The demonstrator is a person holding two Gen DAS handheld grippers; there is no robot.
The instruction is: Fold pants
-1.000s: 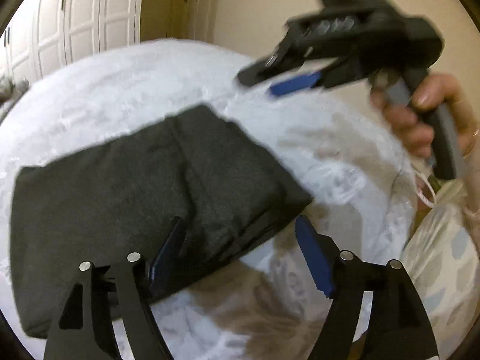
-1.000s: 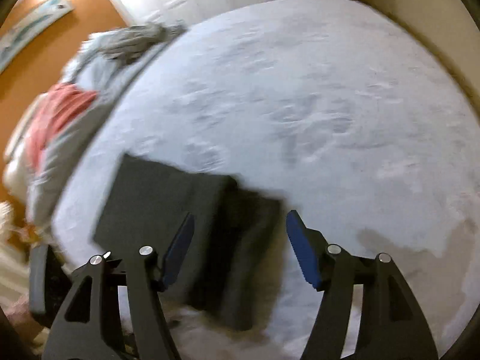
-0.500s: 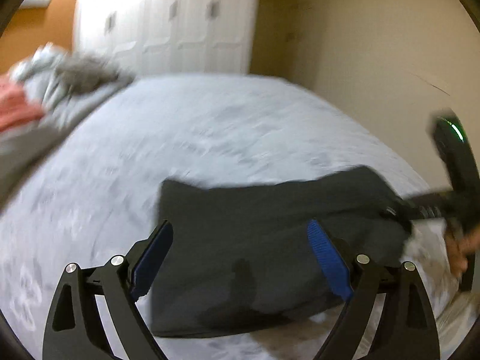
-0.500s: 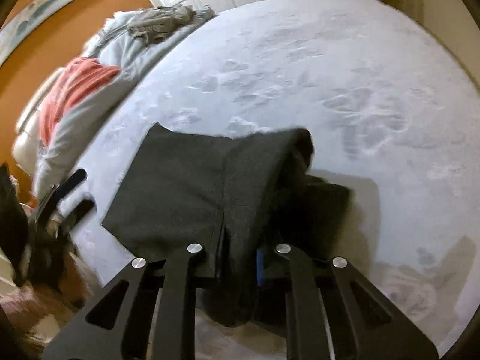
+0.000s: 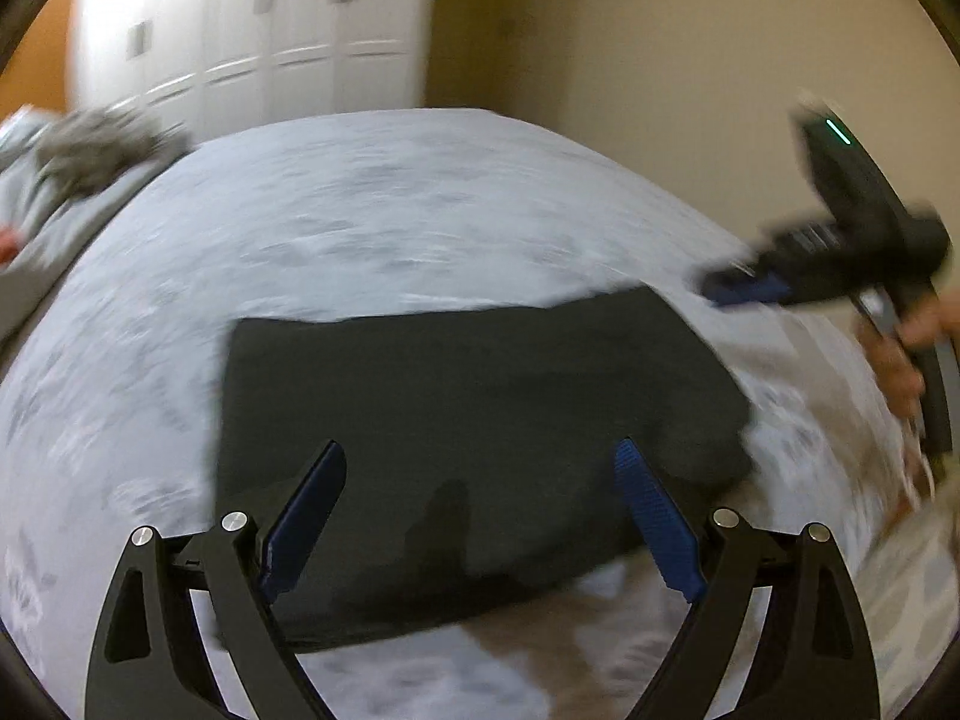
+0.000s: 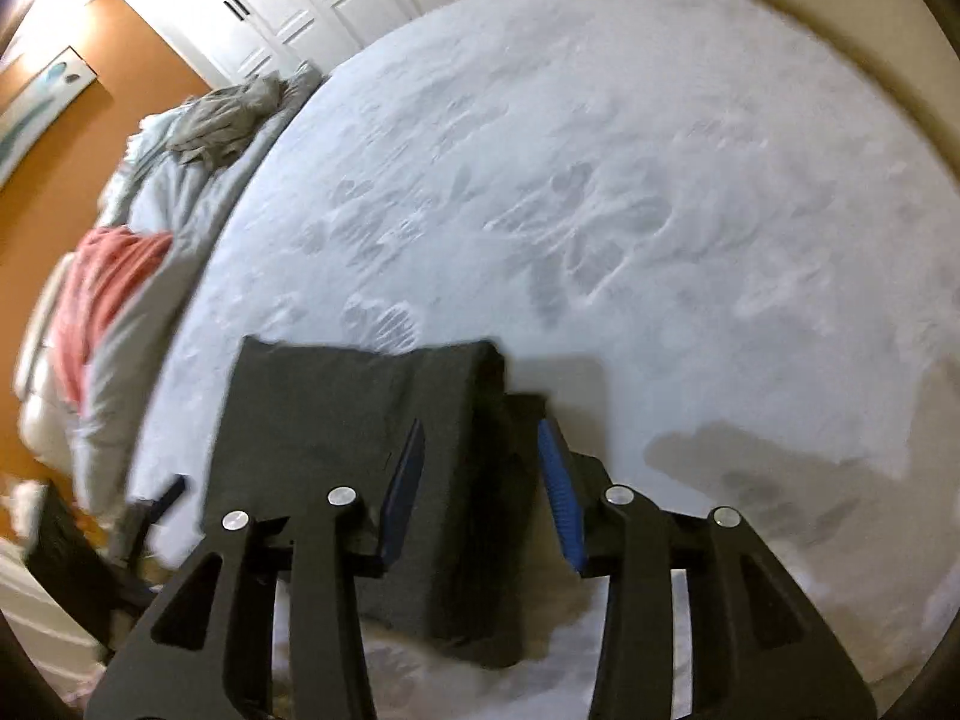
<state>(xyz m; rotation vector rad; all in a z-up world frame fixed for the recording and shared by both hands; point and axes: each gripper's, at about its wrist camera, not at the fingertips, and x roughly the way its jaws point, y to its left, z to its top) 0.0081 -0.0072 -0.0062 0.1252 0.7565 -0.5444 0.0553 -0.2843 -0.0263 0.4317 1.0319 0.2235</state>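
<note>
The dark grey pants [image 5: 474,420] lie folded into a flat rectangle on the white bedspread [image 5: 372,228]. My left gripper [image 5: 480,510] is open, hovering over the near edge of the pants and holding nothing. My right gripper [image 6: 480,480] is open and empty above the right end of the folded pants [image 6: 336,420]. In the left wrist view the right gripper [image 5: 744,288] shows in a hand at the right, just beyond the far right corner of the pants.
A pile of grey and red clothes [image 6: 150,228] lies along the bed's left side. White closet doors [image 5: 240,48] stand beyond the bed, a beige wall [image 5: 690,60] to the right. The bed's near edge runs under both grippers.
My right gripper, shut on the pants' edge half a second ago, has opened and let go; the pants lie flat. My left gripper stayed open and swung to face the pants squarely.
</note>
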